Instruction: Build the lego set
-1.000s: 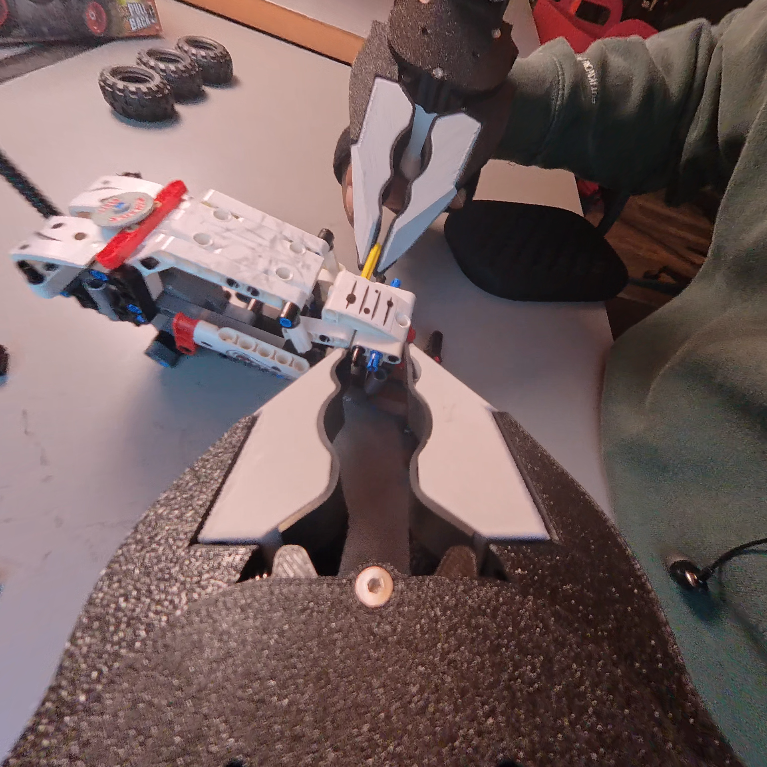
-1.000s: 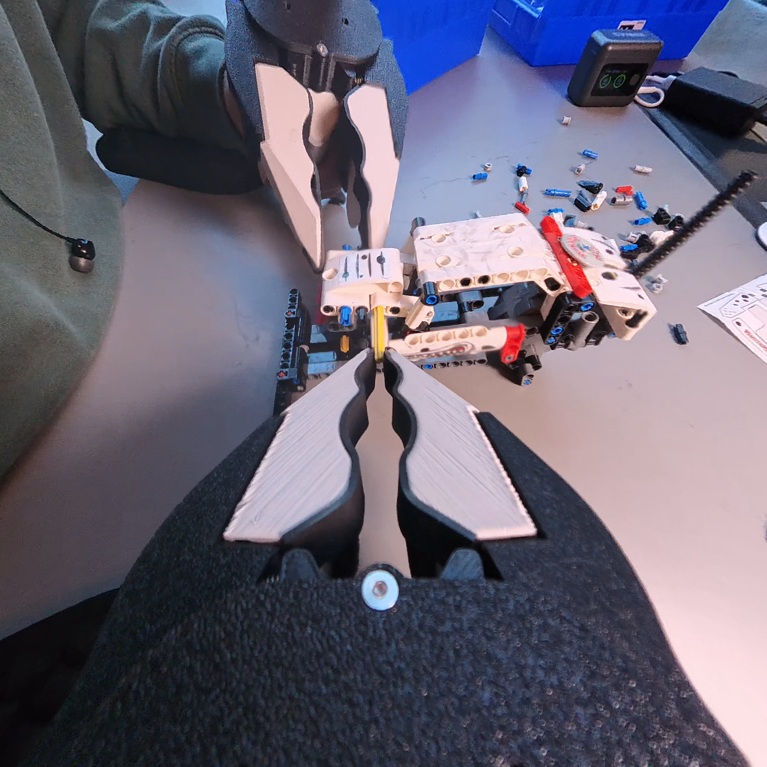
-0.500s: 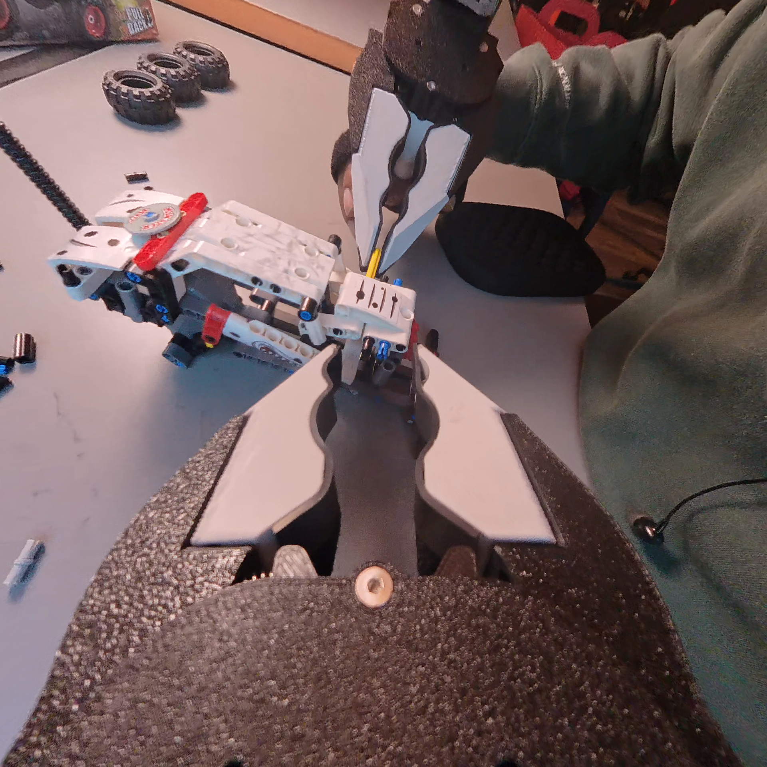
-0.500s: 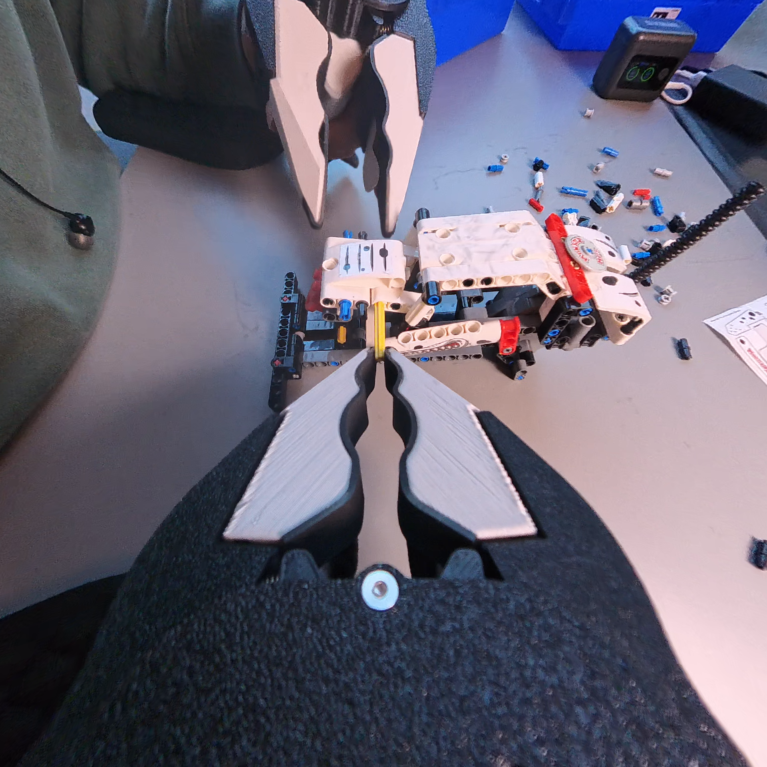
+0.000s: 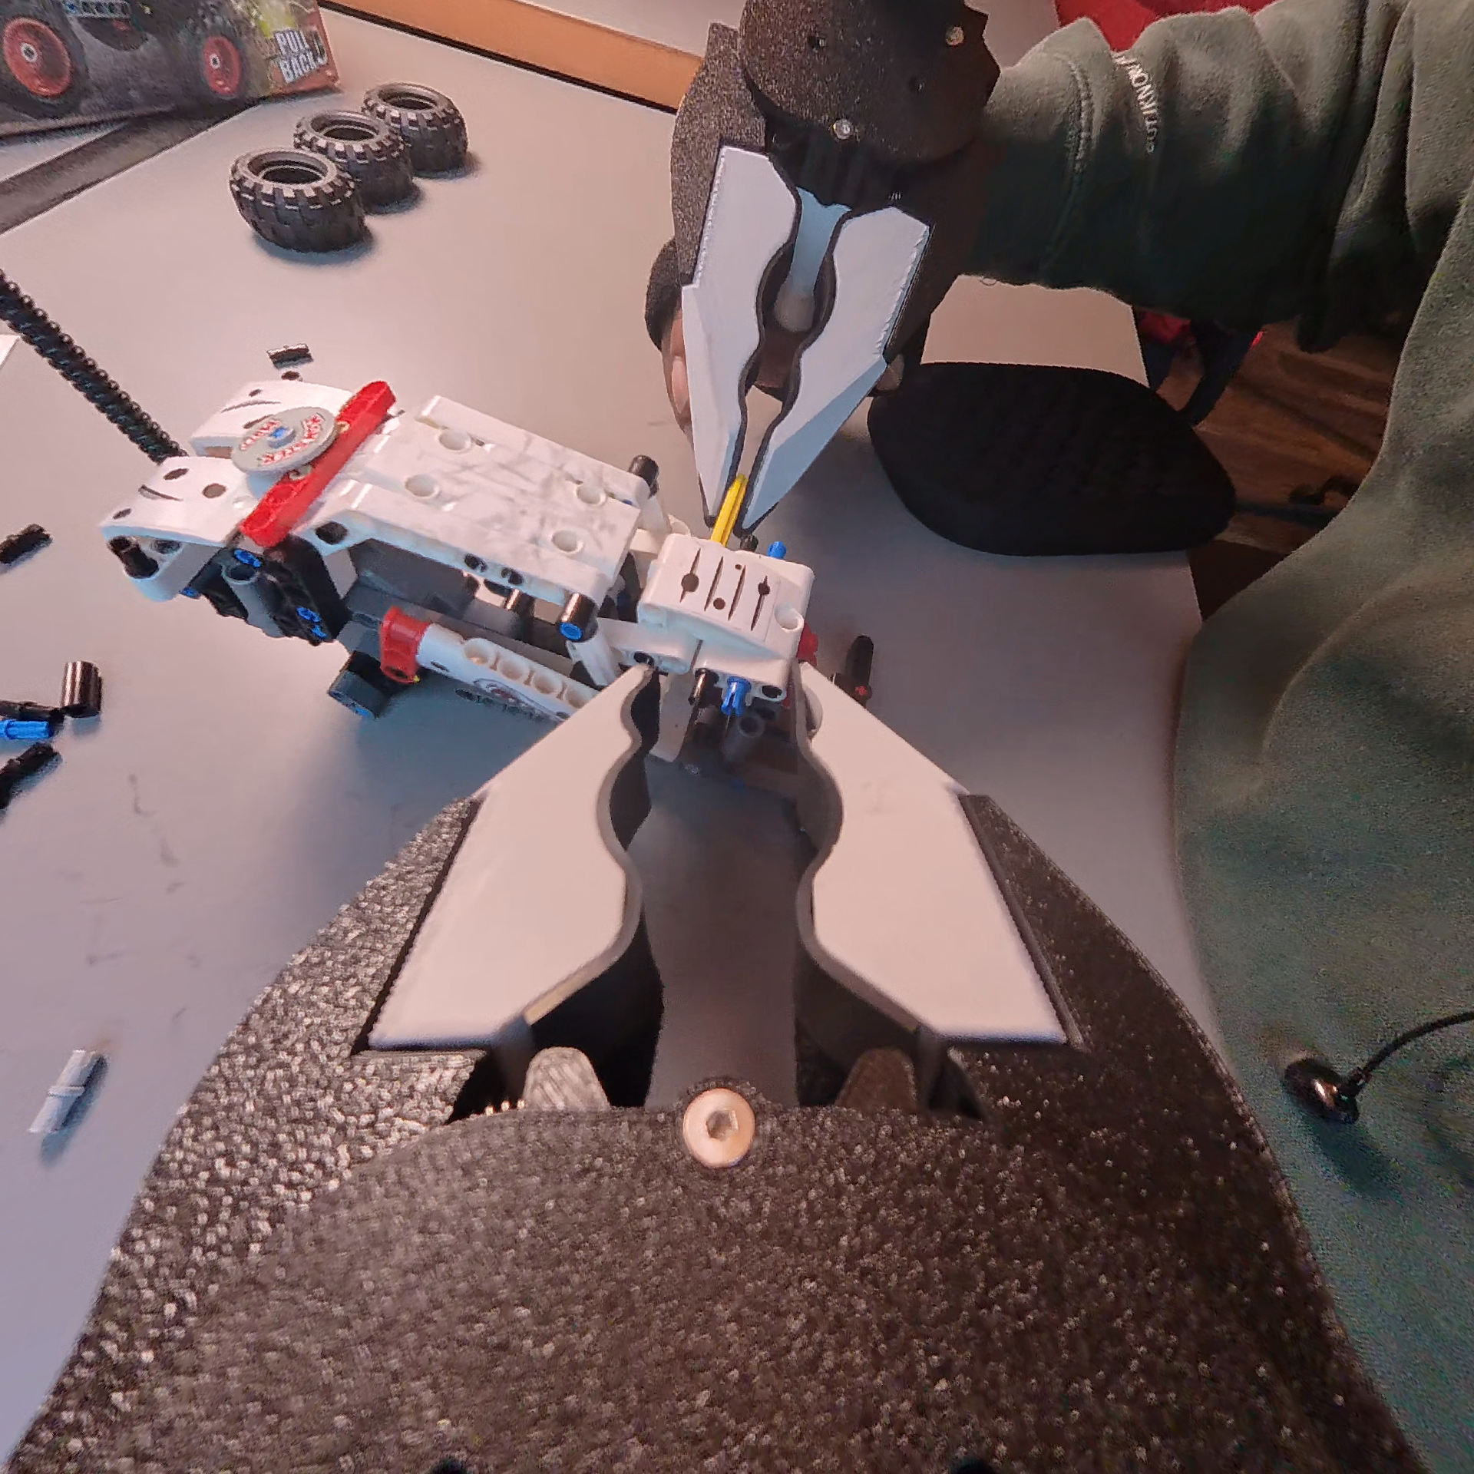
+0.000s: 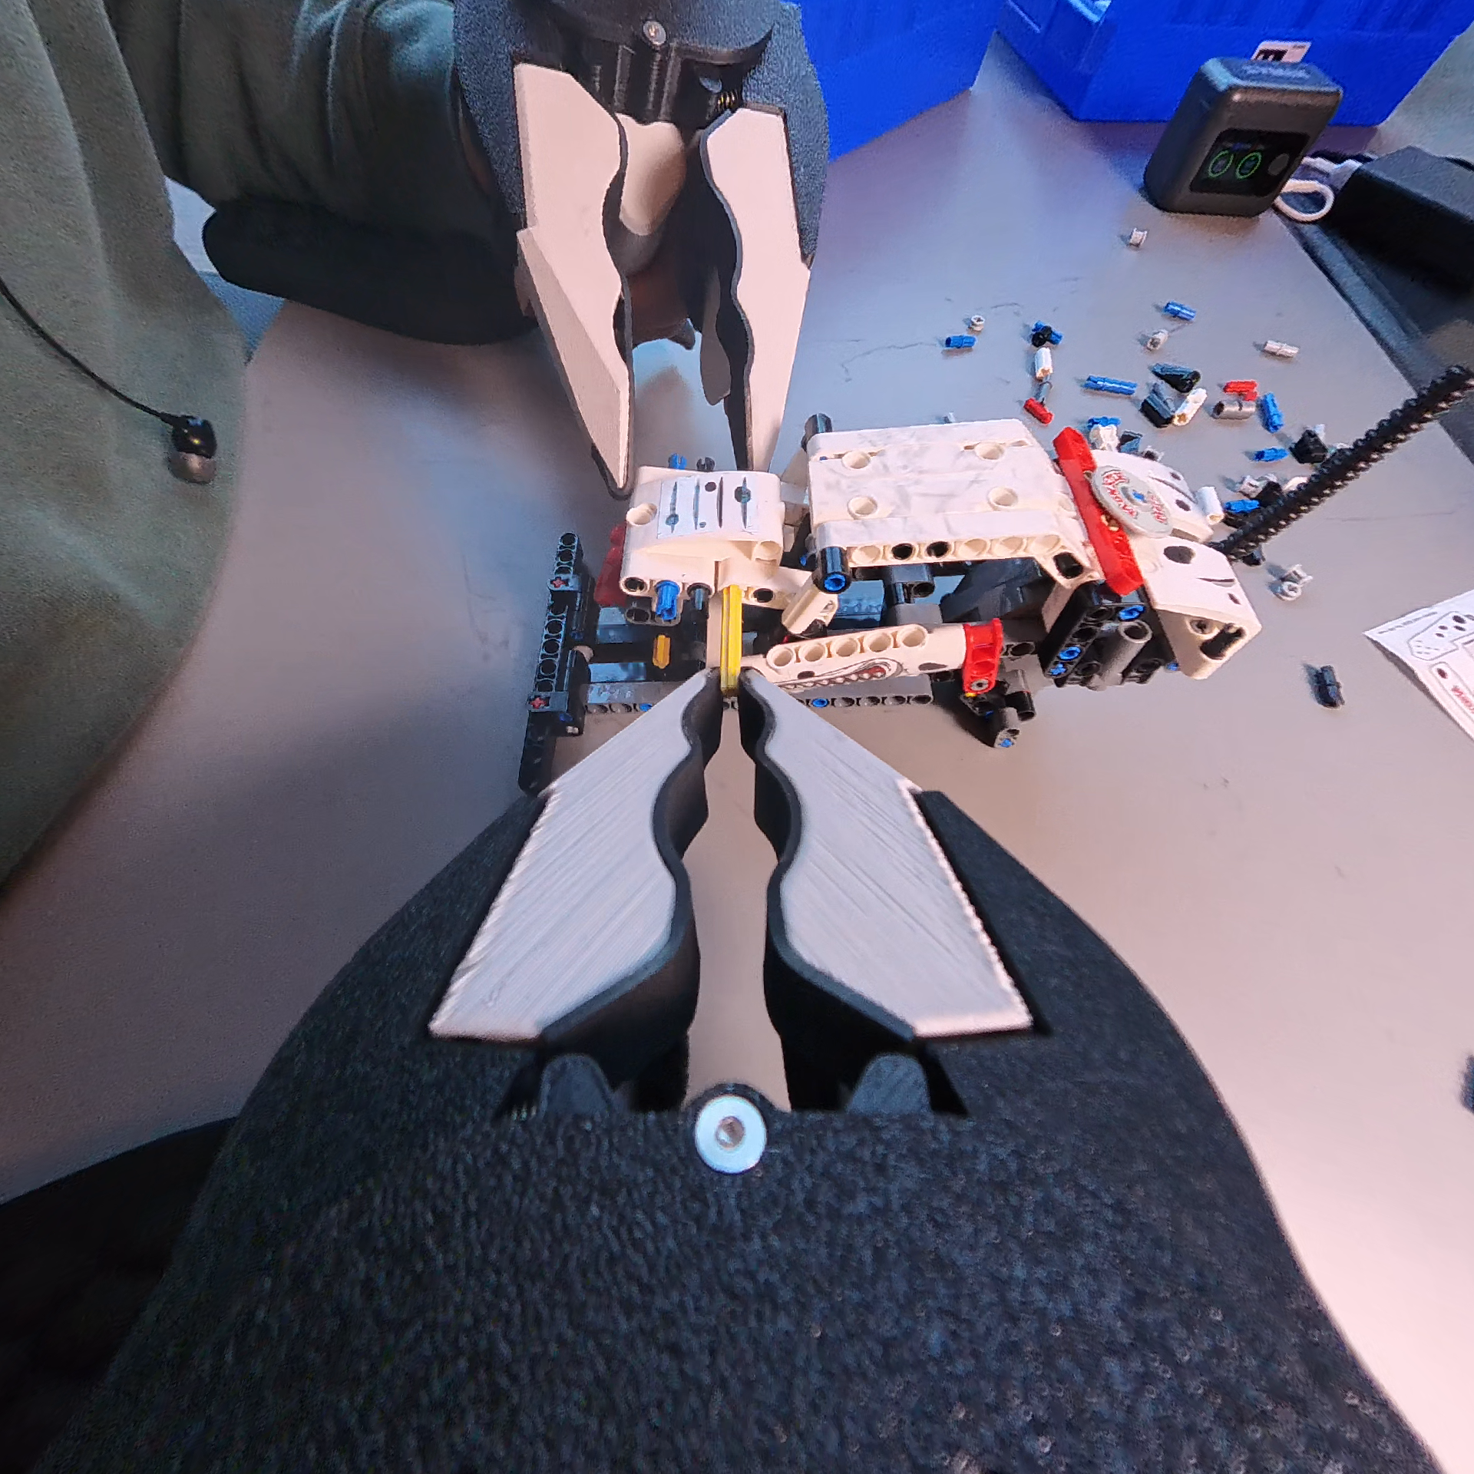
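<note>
— Since the earlier frame the left gripper [image 6: 686,470] has eased back, fingers apart around the truck model [image 6: 917,558] on the tabletop [image 6: 1037,877].

— Right gripper [image 6: 724,690] stays clamped on the yellow axle [image 6: 728,638] — thin, slippery; the light, rigid model needs bracing at its white rear block [image 5: 726,598].

Grey counter [image 5: 518,263] across most of both frames; wooden edge strip [image 5: 510,48] at top centre of left view; dark wood floor [image 5: 1276,415] at right; blue bins [image 6: 1117,56] upper right of right view.
</note>
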Available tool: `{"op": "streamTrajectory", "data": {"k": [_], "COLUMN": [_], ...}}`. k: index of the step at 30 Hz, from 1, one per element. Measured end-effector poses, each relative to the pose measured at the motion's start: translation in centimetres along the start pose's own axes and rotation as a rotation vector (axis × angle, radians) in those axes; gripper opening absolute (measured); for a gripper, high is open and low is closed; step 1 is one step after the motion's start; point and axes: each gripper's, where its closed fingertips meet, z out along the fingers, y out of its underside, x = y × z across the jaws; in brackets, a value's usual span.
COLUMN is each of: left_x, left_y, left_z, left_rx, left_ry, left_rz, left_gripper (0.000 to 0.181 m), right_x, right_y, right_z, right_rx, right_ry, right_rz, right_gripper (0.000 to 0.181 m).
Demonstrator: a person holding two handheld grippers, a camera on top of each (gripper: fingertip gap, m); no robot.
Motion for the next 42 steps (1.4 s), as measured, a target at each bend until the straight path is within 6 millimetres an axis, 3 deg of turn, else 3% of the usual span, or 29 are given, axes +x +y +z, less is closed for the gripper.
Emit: {"op": "streamTrajectory", "data": {"k": [9,13,19,42], "left_x": [0.1,0.0,0.1,0.0], "left_y": [0.0,0.0,-0.1,-0.3], "left_z": [0.0,0.0,0.3,0.5], "left_rx": [-0.005,0.001,0.001,0.004], "left_ry": [0.02,0.037,0.038,0.014], "left_rz": [0.036,0.033,0.05,0.045], "left_gripper": [0.031,0.03,0.03,0.03], "right_x": [-0.1,0.0,-0.4,-0.1], "right_y": [0.1,-0.8,0.7,0.8], "right_z": [0.0,-0.3,-0.1,-0.1], "right_rx": [-0.043,-0.02,-0.118,-0.127], "right_ry": [-0.058,-0.079,-0.105,-0.015], "right_rz": [-0.002,-0.008,-0.034,0.031], "right_gripper": [0.002,0.002,0.002,0.001]}}
